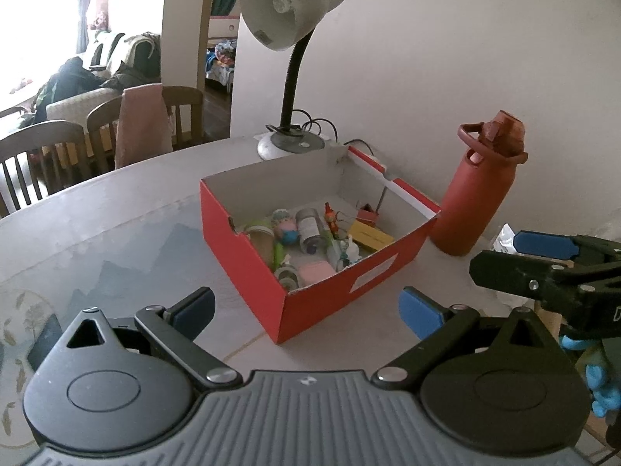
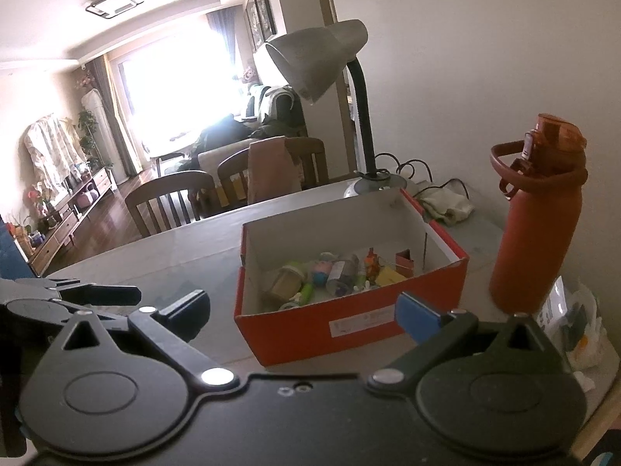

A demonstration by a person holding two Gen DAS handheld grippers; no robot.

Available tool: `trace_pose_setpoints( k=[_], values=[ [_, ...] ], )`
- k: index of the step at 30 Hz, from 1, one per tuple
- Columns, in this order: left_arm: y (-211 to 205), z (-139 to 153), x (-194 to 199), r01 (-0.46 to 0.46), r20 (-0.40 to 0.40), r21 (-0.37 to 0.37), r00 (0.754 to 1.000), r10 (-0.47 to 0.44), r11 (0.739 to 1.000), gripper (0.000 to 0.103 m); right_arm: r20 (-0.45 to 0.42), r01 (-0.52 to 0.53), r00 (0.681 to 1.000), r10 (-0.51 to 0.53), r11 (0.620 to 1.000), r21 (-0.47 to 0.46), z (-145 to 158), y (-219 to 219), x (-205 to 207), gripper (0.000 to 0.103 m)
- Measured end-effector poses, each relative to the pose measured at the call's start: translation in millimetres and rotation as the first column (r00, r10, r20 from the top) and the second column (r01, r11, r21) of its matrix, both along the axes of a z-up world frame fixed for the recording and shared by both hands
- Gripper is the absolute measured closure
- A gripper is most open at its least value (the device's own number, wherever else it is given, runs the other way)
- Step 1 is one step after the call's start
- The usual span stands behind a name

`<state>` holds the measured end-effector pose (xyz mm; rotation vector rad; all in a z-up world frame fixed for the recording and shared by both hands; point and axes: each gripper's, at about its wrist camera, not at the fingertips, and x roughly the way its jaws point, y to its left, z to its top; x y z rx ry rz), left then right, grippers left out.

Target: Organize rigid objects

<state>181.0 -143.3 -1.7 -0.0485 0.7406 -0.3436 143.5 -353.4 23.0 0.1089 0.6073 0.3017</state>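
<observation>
- Left wrist view: the left gripper (image 1: 306,310) is held wide apart and nothing is gripped between its blue pads; it is aimed at the near corner of the red shoe box (image 1: 248,248), apparently so that the box contents can be surveyed.
- The small rigid items (image 1: 310,237) are seen gathered inside the box, so the sorting is judged largely done.
- A red water bottle (image 1: 473,198) is stood upright just beside the box, outside it, probably because it is too tall to fit.
- A desk lamp (image 1: 291,31) is placed behind the box.
- Right wrist view: the right gripper (image 2: 302,312) is likewise spread wide and empty, poised before the box's long side (image 2: 349,330).
- A bundle of plastic packaging (image 2: 578,322) is left on the table at right, near the bottle (image 2: 539,225).
</observation>
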Motion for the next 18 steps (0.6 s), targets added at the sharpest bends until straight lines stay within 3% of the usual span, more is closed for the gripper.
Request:
trace_pose_setpoints(
  k=[18],
  values=[
    [-6.4,-0.5,-1.5,0.000,0.012,0.023,1.000,0.000,1.000,0.001,-0.009,0.027,1.000,-0.027,1.000,0.004,-4.7,-2.1,-3.9,0.001]
  ],
)
